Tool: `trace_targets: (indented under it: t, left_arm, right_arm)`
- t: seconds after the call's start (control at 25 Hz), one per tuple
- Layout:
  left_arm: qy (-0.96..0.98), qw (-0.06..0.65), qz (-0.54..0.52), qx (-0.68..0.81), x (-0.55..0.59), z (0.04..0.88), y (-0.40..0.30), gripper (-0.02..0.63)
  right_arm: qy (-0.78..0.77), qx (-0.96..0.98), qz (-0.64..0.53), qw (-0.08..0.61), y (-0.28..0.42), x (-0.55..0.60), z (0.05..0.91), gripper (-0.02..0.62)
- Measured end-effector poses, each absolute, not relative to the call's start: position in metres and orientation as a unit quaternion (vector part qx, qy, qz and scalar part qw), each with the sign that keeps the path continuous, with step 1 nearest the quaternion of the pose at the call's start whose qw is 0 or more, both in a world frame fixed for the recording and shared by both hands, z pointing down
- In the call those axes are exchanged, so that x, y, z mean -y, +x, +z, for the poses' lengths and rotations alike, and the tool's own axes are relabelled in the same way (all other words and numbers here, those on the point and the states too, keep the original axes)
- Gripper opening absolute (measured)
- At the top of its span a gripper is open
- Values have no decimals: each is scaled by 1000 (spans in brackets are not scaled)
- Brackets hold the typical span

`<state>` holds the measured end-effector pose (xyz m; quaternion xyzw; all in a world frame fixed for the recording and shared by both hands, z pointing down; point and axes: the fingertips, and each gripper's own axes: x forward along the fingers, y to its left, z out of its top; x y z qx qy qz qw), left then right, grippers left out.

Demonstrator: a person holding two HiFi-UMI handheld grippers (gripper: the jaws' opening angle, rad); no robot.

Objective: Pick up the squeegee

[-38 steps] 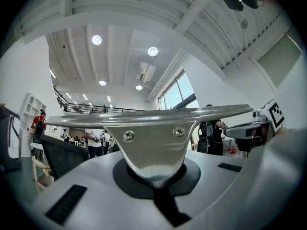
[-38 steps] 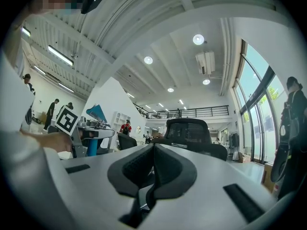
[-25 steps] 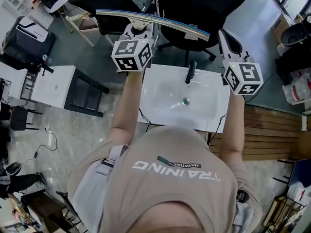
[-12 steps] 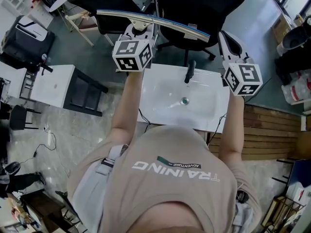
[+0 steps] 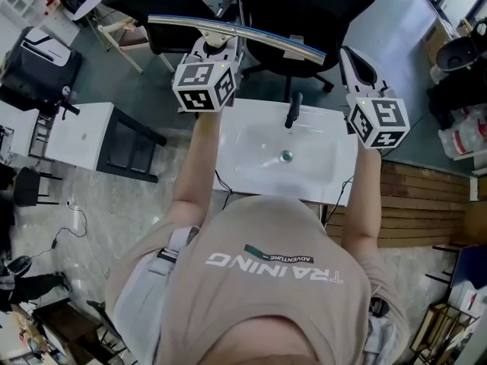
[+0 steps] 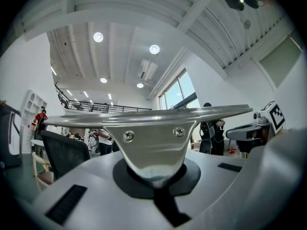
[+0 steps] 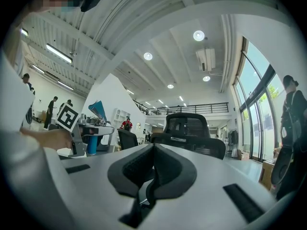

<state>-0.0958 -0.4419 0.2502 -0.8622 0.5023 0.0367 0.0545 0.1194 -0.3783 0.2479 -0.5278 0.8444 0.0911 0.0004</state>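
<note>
The left tool (image 6: 156, 183) was clamped shut on the squeegee (image 6: 152, 138). Its own view showed the pads closed on the tapered neck of the steel bracket, with two screws above them and the long blade channel running level across the frame. The head view showed what that close look could not. The squeegee was up in the air beyond the far edge of a white washbasin (image 5: 251, 143), with a blue rubber strip along the far edge of its blade. A black faucet (image 5: 292, 111) and a drain (image 5: 286, 156) lay below and nearer the person.

The right tool (image 7: 149, 169) had its jaws pressed together with nothing between them, which only its own view made plain. That view looked at a black office chair (image 7: 188, 128) ahead and caught the left tool's marker cube (image 7: 67, 116) off to the side. From the head view, the right tool was raised over the basin's right end, near the blade's right tip.
</note>
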Motion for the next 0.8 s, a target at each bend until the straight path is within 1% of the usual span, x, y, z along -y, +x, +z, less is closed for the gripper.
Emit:
trace_targets:
  t: [0.8]
  left_arm:
    - [-857, 64, 38, -510, 426, 244, -99, 11]
  right_arm:
    - [-519, -849, 96, 2, 118, 365, 243, 31]
